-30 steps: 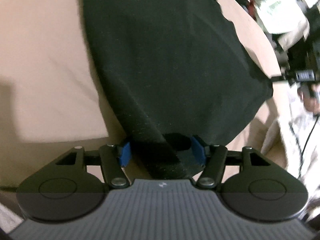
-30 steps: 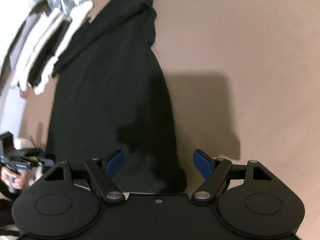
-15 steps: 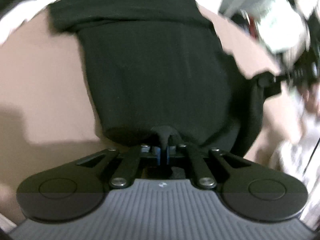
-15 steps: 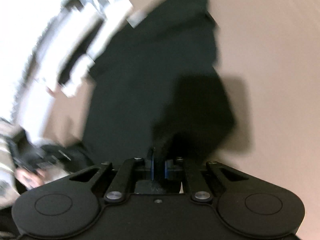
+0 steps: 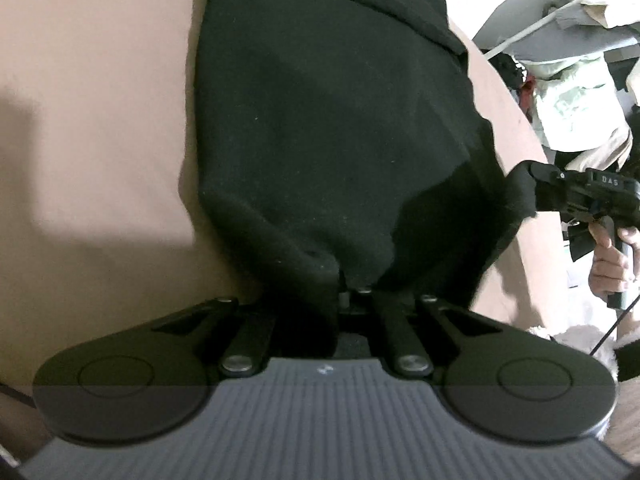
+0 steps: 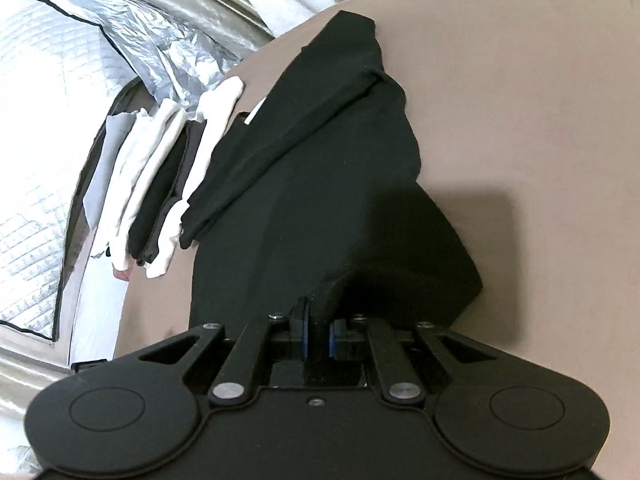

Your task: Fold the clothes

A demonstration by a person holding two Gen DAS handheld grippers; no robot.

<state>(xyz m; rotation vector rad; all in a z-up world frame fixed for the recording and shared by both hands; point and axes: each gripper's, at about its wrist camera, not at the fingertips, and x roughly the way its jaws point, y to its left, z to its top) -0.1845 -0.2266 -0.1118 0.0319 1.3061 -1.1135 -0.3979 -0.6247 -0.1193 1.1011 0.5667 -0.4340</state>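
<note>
Careful: your left gripper [image 5: 352, 292] and right gripper [image 6: 318, 336] each have their fingers clenched on a near corner of the black garment [image 5: 328, 128], which lies on the tan surface [image 5: 92, 120]. Lift unevenly and one thin pinch may slip, skewing the fold.

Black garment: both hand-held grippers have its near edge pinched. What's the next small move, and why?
Probably lift both corners together and carry them toward the far end. The left hand-held gripper and right hand-held gripper have just closed on the black garment, which lies lengthwise on the tan surface, so folding it in half looks next.
</note>
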